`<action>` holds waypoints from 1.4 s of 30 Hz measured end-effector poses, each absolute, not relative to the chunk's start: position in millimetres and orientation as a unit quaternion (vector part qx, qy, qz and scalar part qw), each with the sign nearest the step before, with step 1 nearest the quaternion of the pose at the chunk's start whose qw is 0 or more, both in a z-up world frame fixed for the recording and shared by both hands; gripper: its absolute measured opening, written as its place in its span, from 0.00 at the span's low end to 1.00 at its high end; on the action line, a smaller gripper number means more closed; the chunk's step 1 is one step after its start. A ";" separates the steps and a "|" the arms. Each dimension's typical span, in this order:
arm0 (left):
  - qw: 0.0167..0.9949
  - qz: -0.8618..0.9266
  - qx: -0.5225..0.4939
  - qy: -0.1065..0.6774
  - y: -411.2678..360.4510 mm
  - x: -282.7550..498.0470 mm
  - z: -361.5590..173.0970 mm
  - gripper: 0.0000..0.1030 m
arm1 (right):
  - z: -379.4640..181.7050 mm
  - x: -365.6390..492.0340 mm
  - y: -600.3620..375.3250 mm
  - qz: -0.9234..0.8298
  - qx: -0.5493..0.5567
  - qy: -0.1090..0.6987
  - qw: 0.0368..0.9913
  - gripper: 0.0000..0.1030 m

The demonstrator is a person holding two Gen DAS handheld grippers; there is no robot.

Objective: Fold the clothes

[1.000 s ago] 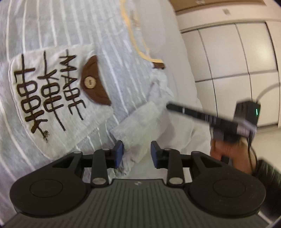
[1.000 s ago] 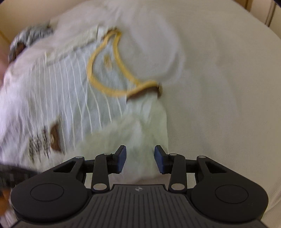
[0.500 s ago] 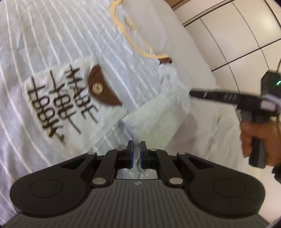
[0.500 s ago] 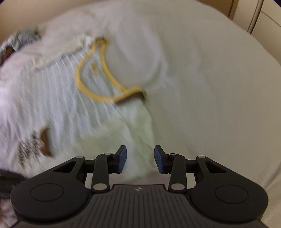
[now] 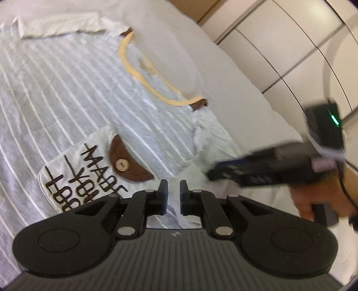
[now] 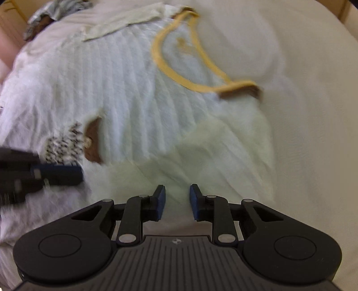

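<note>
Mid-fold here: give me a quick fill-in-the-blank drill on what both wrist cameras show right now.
1. The striped shirt has a neckline trimmed in ____.
2. The brown pocket flap is fastened with one ____.
3. The shirt lies on a ____ sheet.
4. The left gripper has ____ pads.

Missing words: yellow; button; white; blue

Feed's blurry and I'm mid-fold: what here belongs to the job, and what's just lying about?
Job:
- striped shirt
- its folded-in sleeve
- left gripper, jaws opening, nothing between them
- right gripper, jaws closing, nothing pinched

Lying about:
- crumpled cloth
- cupboard doors
</note>
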State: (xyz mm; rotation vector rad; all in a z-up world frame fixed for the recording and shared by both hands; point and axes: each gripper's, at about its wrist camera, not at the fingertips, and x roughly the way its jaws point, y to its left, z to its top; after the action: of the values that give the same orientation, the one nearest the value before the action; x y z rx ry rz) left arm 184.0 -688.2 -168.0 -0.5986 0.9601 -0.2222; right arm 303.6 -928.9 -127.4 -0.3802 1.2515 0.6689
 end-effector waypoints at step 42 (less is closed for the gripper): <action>0.877 -0.173 -0.193 0.405 -713.1 160.1 -159.1 0.04 | -124.3 374.7 -903.8 0.338 -0.180 0.548 0.744 0.34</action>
State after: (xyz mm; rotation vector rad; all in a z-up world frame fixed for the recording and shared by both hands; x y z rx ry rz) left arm 160.1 -713.1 -159.1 -0.4033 0.8453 -0.3604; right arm 374.7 -903.8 -124.3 -0.3950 1.2001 0.7407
